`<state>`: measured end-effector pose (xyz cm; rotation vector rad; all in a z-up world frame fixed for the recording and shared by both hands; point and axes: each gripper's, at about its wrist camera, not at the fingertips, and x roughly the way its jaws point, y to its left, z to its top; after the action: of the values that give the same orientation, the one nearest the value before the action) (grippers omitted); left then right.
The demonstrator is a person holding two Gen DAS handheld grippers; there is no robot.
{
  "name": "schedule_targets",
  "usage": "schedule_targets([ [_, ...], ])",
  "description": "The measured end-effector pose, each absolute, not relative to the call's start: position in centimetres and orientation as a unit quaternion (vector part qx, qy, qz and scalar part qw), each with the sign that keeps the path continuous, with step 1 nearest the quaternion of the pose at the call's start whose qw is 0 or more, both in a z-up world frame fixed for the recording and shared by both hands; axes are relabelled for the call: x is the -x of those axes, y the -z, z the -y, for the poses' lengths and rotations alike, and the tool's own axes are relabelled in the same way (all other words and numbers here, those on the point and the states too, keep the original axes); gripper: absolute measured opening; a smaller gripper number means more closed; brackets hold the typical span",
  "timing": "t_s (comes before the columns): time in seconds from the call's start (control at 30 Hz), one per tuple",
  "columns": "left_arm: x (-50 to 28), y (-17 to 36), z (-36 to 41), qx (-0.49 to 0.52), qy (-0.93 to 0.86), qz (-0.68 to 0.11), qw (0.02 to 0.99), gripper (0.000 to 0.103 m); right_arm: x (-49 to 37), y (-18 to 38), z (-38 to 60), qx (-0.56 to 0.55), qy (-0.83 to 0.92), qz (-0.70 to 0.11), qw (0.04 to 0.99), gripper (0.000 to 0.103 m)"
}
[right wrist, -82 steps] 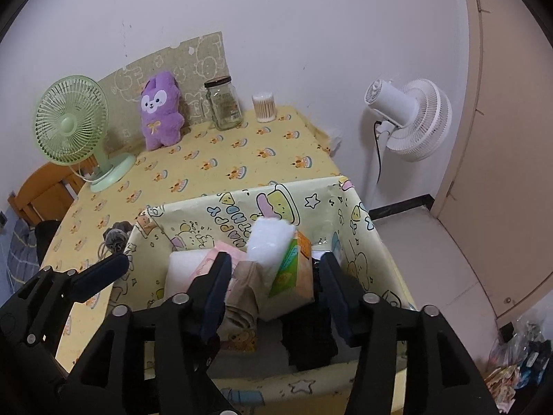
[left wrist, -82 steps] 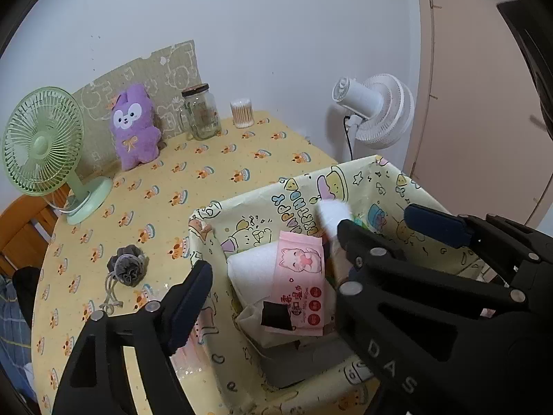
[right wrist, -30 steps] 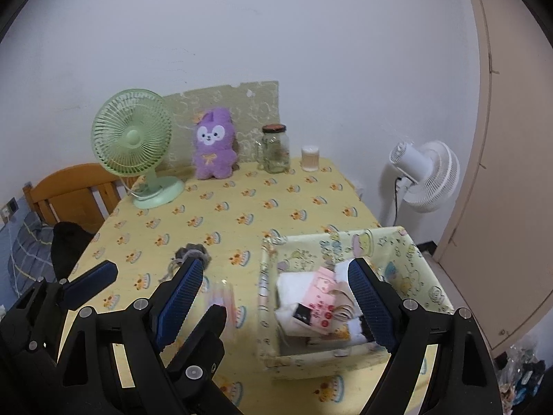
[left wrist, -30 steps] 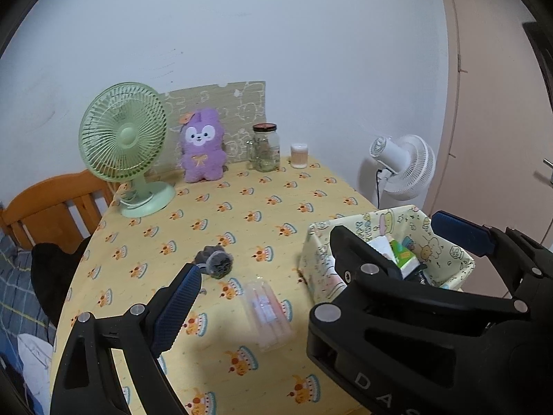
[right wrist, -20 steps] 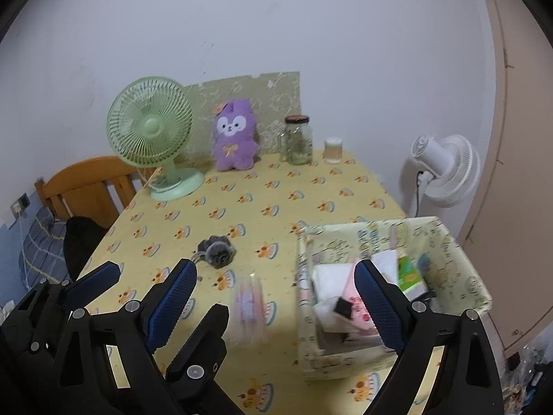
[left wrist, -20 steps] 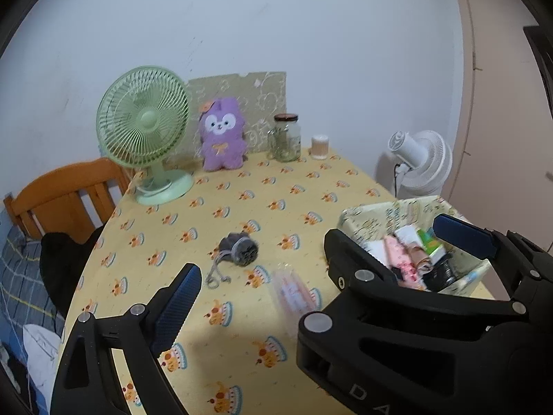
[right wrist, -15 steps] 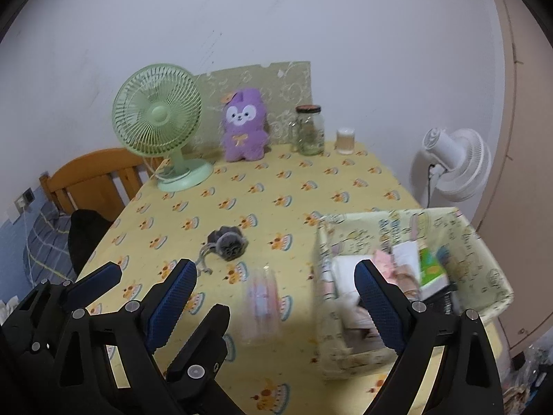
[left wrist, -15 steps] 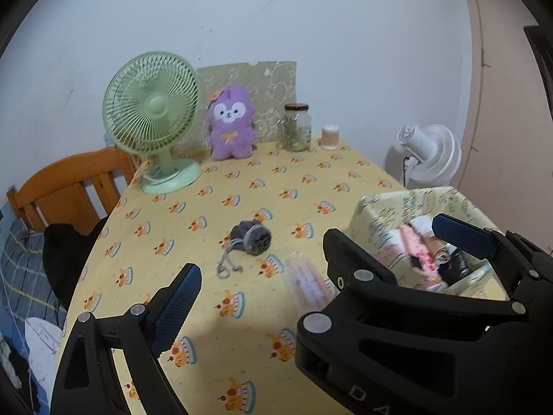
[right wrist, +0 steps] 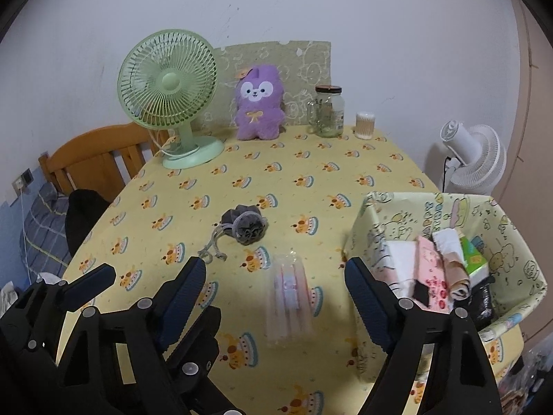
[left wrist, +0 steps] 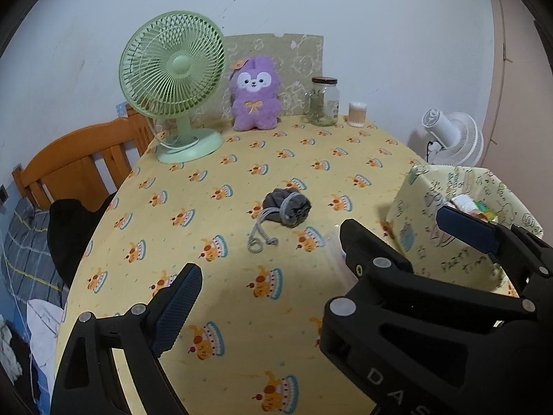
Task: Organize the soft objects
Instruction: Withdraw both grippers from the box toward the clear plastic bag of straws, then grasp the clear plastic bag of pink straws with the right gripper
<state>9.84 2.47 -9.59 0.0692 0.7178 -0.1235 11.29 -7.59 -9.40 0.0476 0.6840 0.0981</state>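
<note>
Green desk fan [left wrist: 171, 79], glass jar [left wrist: 325, 101], white floor fan [right wrist: 473, 155], wooden chair [left wrist: 79, 169]

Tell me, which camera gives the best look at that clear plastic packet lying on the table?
The right wrist view. There the clear packet lies fully visible between the open fingers of the right gripper, whose jaws are closing, beside the fabric bin. In the left wrist view a black gripper finger hides most of it; only a corner shows.
</note>
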Motion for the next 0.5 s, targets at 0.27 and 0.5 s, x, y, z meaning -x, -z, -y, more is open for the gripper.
schedule_targets([
  [0.27,-11.2,11.4,-3.3,-0.035,0.051,-0.372,0.926,0.093,-12.9,11.4,6.4,-0.013,-0.049,-0.361,0.931,0.073],
  [0.5,-12.6,12.9,-3.5,-0.038,0.053,-0.391,0.918,0.093,-14.4,13.0,6.1,-0.01,-0.041,-0.387,0.921,0.065],
])
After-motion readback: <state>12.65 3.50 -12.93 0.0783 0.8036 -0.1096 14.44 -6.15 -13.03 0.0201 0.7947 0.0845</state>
